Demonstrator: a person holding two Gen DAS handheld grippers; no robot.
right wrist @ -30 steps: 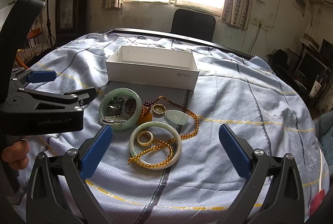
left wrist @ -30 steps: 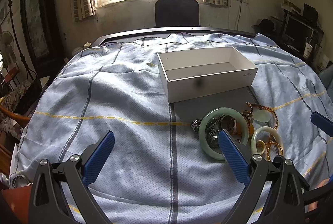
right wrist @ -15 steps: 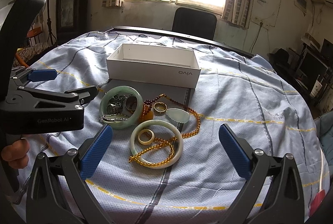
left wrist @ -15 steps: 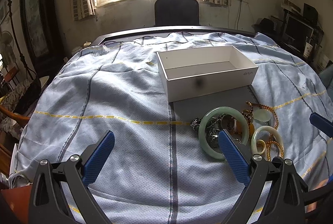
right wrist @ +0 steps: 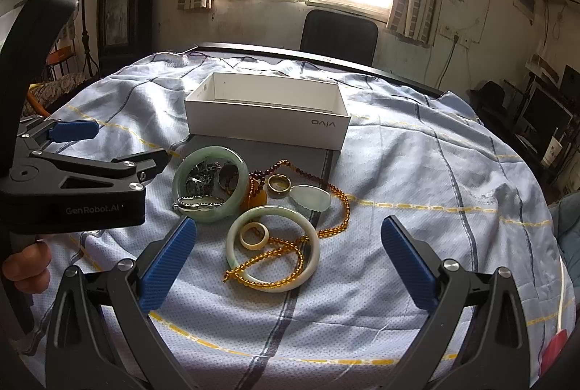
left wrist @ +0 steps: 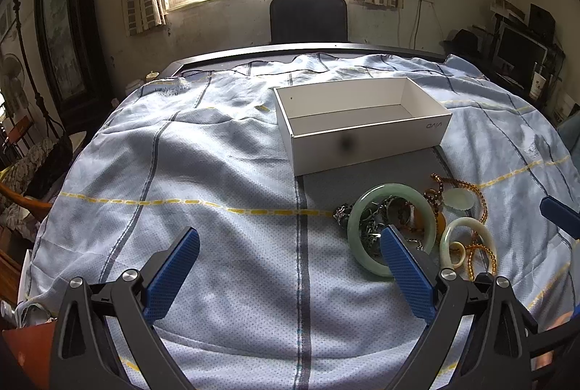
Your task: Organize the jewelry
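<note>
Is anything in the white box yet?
No, the white box shows only its bare floor in the left wrist view; the green bangle lies on the cloth.

I see an open white box (right wrist: 266, 127) sitting empty on the blue cloth, with the jewelry heaped just in front of it. A green bangle (right wrist: 211, 189) rings a tangle of silver chains (right wrist: 198, 178) — beside it a paler bangle (right wrist: 272, 253) lies flat, encircling a small cream ring (right wrist: 254, 235) and crossed by an amber bead necklace (right wrist: 290, 245). A gold ring (right wrist: 278, 186) and a pale jade pendant (right wrist: 312, 197) lie between.
</note>
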